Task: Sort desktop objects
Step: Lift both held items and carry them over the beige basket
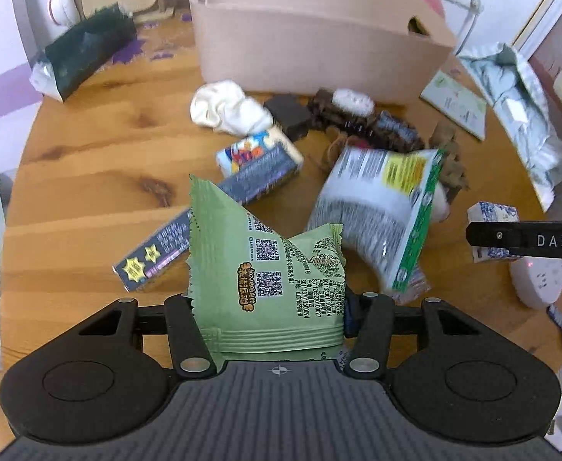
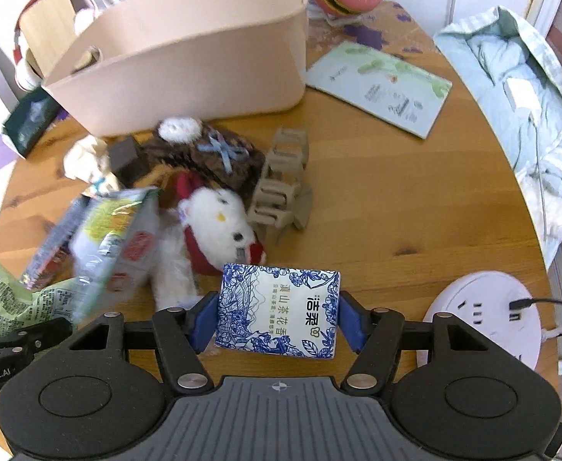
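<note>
Round wooden table (image 2: 377,230), left claw (image 1: 269,307) clamping one green packet (image 1: 265,280), right claw (image 2: 277,322) clamping one tissue pack (image 2: 277,307)

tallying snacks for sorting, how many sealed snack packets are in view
2: the green packet gripped by the left tool, and a silver-green bag on the table just right of it. More may hide in the pile or the bin.

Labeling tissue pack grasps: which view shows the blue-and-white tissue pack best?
Right wrist: the tissue pack sits large and sharp between the right tool, print readable. Left wrist catches only a small part of it at the right edge, behind the other tool's finger.
</note>
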